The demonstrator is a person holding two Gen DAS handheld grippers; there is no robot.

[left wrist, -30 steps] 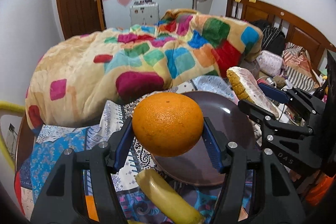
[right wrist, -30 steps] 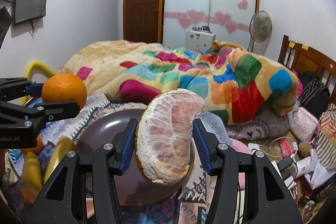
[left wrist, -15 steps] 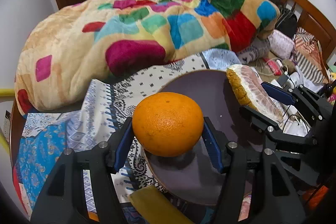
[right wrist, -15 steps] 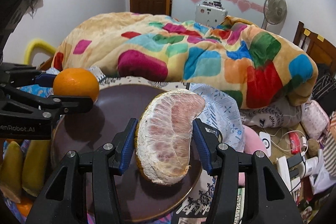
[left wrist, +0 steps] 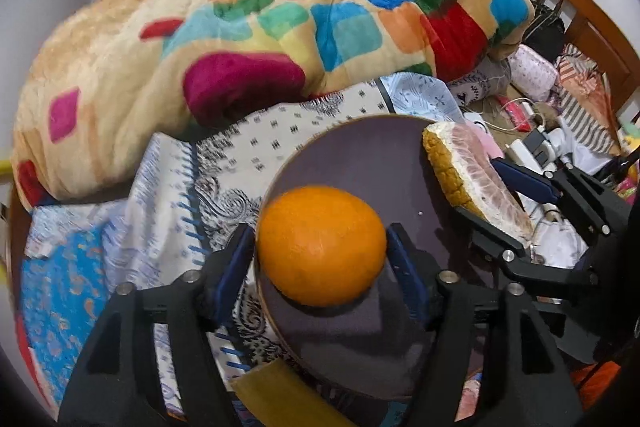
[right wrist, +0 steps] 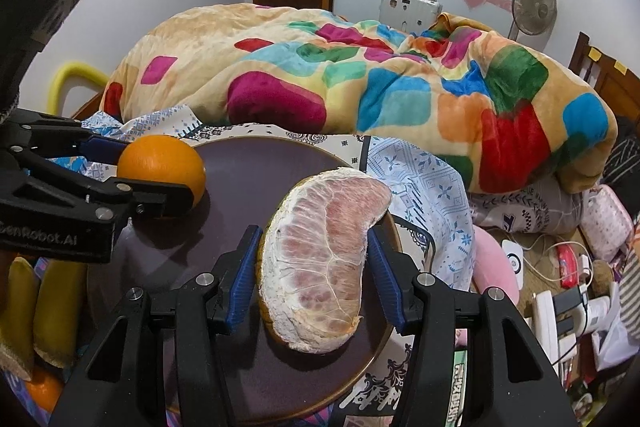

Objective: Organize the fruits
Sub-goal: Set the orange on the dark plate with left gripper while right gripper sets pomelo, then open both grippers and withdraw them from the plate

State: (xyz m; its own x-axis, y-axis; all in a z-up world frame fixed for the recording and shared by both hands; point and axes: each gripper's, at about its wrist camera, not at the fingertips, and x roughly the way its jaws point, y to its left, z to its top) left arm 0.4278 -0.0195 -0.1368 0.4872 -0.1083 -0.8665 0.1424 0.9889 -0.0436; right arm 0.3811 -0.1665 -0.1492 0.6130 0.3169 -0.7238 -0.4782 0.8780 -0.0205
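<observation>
- Both grippers lower than a second ago, now over the dark plate (right wrist: 248,167).
- Left gripper (left wrist: 320,247) clamps the orange (left wrist: 321,245) above the plate's left edge.
- Right gripper (right wrist: 312,271) clamps the pomelo wedge (right wrist: 320,263) over the plate's right half.

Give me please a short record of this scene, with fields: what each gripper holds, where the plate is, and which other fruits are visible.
left gripper: shut on the orange, held over the plate
right gripper: shut on the pomelo wedge, also over the plate
plate: dark, round, on the patterned cloth, nothing lying on it yet
other fruits: bananas left of the plate
contact with plate: cannot tell for either fruit
background: colourful blanket
</observation>
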